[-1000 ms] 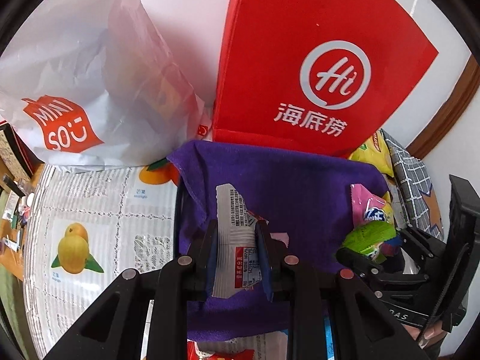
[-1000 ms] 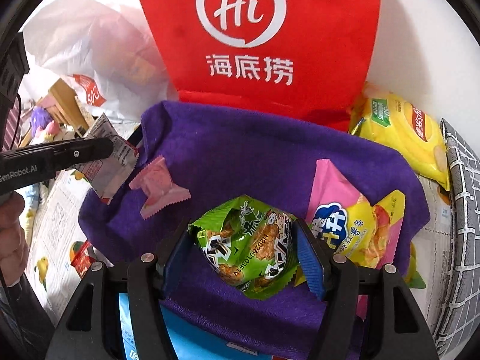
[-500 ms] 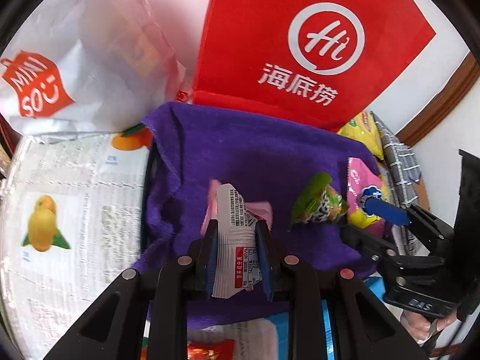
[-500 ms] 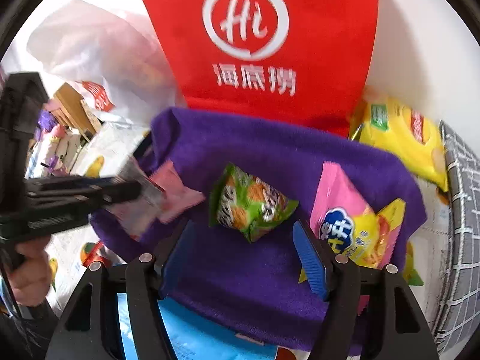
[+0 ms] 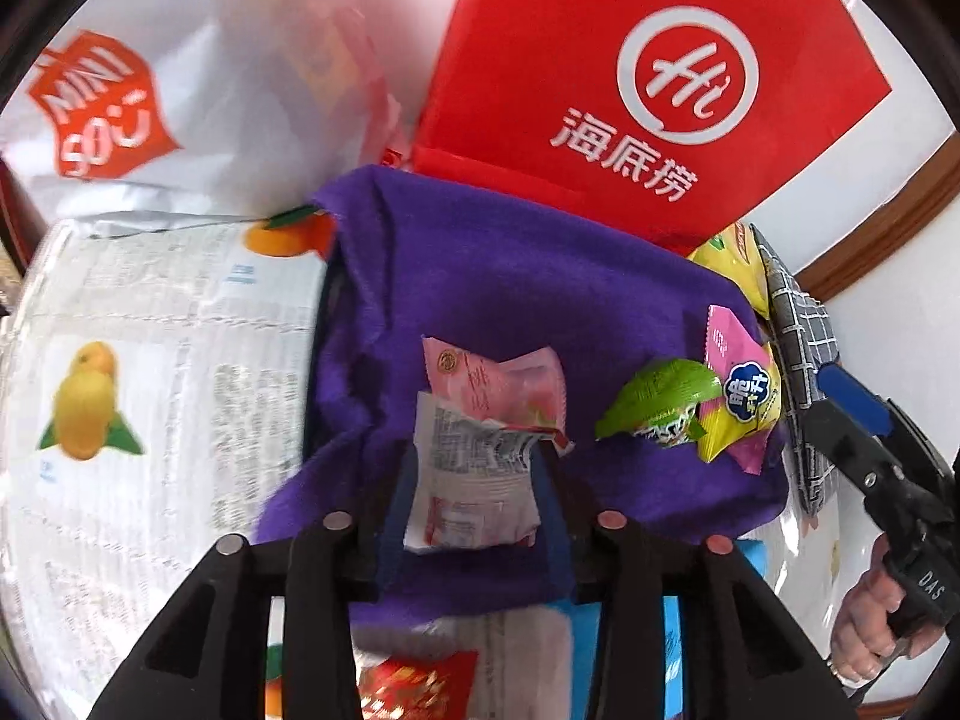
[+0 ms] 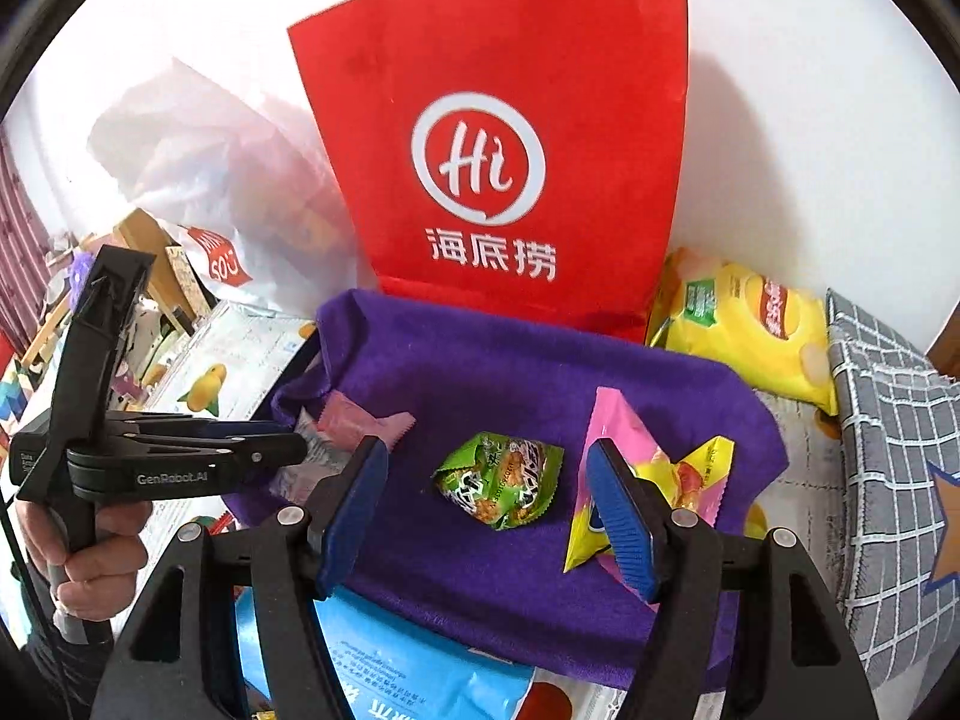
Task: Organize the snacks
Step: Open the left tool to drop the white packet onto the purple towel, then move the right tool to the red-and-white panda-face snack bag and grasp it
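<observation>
Snacks lined up on a purple cloth [image 6: 480,372], sorting well under way. Left gripper [image 5: 474,465] pointing down over the cloth's near left part, jaws just eased apart, white packet [image 5: 468,498] between them but not pinched: a sliver of gap at each pad, so by the look of it let go, not gripped. Top edge of that packet overlapping a pink packet [image 5: 498,378] lying flat on the cloth. Sensible spot for a drop, judging by the layout: small flat packets kept together at the left end.

Over to the right gripper [image 6: 486,450]: jaws standing wide, nothing between the pads. Green packet [image 6: 501,480] lying loose in the middle of the cloth, beyond the tips and touched by neither. Just beside it on the right, a pink-and-yellow bag [image 6: 690,474], partly hidden behind the right finger. Makes a rough row across the cloth, left to right: pink and white, green, then pink-and-yellow.

Behind the cloth, a red bag [image 6: 492,120] standing upright against the wall. At the back right, off the cloth, a yellow chip bag [image 6: 750,330] lying on its own, likely a candidate for the next pick. One risk worth calling: white packet could slide off the pink one, since glossy wrappers stack poorly.
</observation>
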Motion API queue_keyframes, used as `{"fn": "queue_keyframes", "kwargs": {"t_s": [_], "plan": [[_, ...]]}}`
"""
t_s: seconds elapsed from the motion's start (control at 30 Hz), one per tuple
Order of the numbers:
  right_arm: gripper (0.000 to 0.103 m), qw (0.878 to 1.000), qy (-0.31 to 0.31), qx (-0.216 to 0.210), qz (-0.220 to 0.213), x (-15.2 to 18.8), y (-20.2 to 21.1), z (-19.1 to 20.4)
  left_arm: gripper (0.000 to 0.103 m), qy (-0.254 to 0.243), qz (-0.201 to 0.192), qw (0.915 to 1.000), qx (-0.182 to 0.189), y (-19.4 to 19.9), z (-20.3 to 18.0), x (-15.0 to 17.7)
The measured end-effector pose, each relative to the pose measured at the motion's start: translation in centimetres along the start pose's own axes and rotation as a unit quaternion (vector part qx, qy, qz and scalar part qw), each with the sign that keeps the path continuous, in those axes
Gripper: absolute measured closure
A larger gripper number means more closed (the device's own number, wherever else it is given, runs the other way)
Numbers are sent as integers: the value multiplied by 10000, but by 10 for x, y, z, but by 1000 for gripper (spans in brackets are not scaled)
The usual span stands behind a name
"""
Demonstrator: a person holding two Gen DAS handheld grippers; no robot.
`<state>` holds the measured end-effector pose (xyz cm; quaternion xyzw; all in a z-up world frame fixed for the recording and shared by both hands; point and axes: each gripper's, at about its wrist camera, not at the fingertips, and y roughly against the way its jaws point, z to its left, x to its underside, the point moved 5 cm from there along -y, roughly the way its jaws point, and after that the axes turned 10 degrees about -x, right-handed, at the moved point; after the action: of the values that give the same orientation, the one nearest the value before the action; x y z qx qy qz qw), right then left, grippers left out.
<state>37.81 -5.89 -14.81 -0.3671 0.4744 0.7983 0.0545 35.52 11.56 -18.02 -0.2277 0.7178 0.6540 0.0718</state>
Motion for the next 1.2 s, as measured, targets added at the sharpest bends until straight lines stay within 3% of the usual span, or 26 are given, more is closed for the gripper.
{"fn": "queue_keyframes", "kwargs": {"t_s": [0.1,0.3,0.47,0.57,0.67,0.83,1.2], "plan": [[34,9996,76,196,-199,0,11,7,56,-72,-178,9997,-181,15,7,7],[34,9980,130,451,-428,23,37,19,55,-227,-490,9971,-529,40,19,30],[34,9962,163,620,-594,57,54,30,53,-203,-551,9973,-441,52,25,56],[35,9979,-63,440,-475,80,57,33,50,-187,-541,9977,-356,55,27,70],[43,9994,-286,139,-153,110,54,37,49,-234,-527,9979,-286,59,29,86],[44,9982,-440,-413,-33,151,59,50,45,-288,-601,9973,-315,63,32,107],[44,9989,-214,-406,38,195,53,71,44,-267,-740,9967,-204,73,51,144]]}}
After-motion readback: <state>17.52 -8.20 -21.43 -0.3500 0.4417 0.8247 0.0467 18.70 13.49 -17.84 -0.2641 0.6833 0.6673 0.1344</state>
